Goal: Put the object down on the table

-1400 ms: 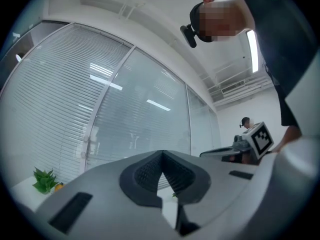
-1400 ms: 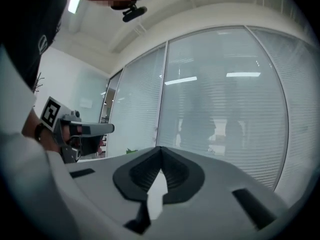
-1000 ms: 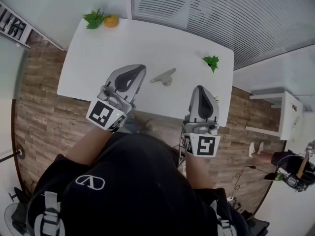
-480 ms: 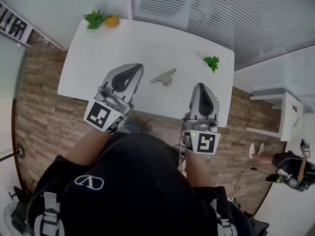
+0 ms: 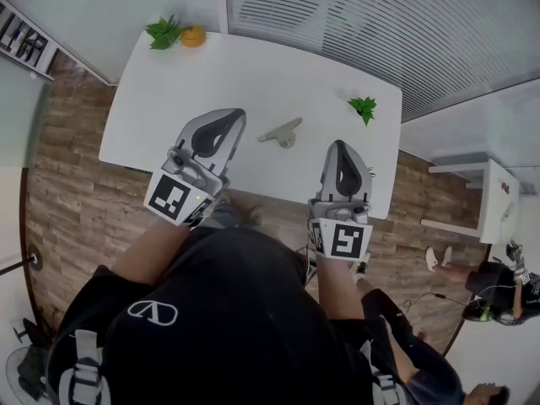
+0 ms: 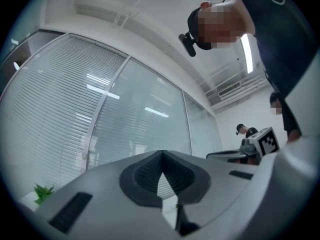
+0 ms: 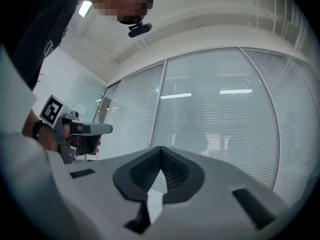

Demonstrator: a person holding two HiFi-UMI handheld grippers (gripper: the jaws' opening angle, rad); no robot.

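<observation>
Object: grey piece (image 5: 281, 132) lies on counter (image 5: 186, 83), free of both grippers.
Left hand-held gripper (image 5: 240, 116): clenched, empty.
Right hand-held gripper (image 5: 341, 145): clenched, empty.
Progress: placing looks done.

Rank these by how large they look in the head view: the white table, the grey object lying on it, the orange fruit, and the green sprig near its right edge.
1. white table, by far the largest
2. grey object
3. orange fruit and green sprig: these look about alike, so I leave them unranked.
</observation>
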